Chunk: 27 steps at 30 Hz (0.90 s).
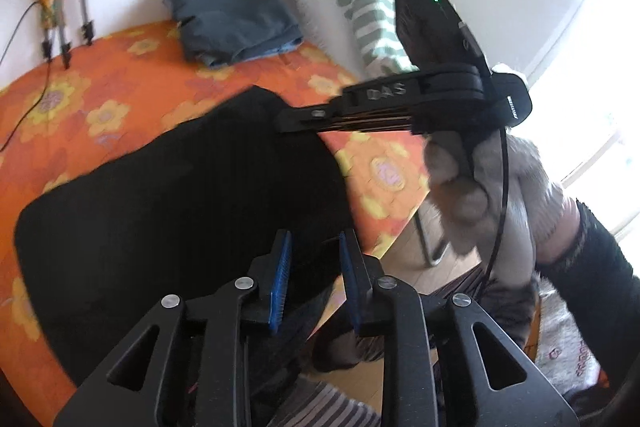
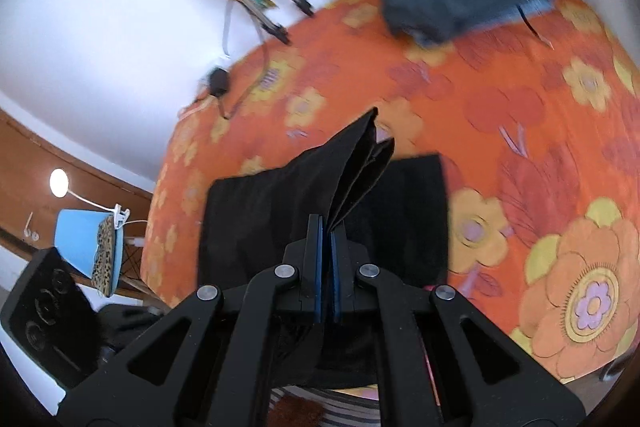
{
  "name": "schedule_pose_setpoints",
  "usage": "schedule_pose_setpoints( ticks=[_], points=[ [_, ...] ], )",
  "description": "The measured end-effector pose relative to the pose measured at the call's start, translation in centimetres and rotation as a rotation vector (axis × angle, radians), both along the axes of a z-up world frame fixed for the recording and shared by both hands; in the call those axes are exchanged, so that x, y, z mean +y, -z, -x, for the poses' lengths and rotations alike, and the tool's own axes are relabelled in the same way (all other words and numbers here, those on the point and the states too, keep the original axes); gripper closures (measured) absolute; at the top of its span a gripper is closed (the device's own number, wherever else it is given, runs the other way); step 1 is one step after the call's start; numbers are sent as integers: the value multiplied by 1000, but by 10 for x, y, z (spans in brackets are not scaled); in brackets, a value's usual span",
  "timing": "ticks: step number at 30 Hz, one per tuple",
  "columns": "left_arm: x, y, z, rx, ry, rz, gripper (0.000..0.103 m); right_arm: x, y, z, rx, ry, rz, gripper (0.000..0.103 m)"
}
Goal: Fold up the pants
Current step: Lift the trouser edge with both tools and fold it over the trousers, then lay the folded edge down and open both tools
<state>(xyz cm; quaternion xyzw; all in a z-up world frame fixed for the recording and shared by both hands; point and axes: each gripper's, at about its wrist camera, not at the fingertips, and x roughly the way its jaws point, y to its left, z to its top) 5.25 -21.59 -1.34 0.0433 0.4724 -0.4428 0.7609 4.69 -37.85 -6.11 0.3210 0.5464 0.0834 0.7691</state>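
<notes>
Pants: one black pair on the orange floral cover, directly ahead of both tongs. One dark grey folded garment lies far beyond, near the wall. Right gripper is clamped on a raised fold of the pants; bare cover to its right. Left gripper has jaws apart, gripping nothing, over the pants' near edge. "DAS" reads on the right gripper's body.
</notes>
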Motion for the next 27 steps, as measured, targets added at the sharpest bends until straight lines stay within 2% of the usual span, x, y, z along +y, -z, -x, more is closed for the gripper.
schedule_pose_setpoints(
  ticks=[6,9,10,12,14,17,19,20,24,27],
  points=[
    [52,33,-16,38,-108,-79,80,-23,49,10,70,20,-49,99],
    [76,46,-23,51,-173,-115,80,-24,61,8,80,4,-37,96],
    [86,51,-25,64,-193,-124,80,-21,62,6,93,-12,4,92],
    [101,61,-27,92,-224,-148,80,-17,56,4,110,-25,163,87],
    [116,74,-30,111,-259,-178,80,-15,43,5,70,-28,259,87],
    [137,89,-26,129,-307,-204,80,1,15,3,-38,-71,299,84],
    [143,96,-25,129,-329,-208,80,22,7,-3,-78,-142,345,69],
    [145,96,-23,116,-335,-199,80,35,9,-8,-80,-185,363,67],
    [144,95,-16,73,-331,-217,80,66,35,-25,-20,-260,352,67],
    [149,91,-18,83,-344,-173,80,78,58,-35,55,-276,388,67]
  ],
)
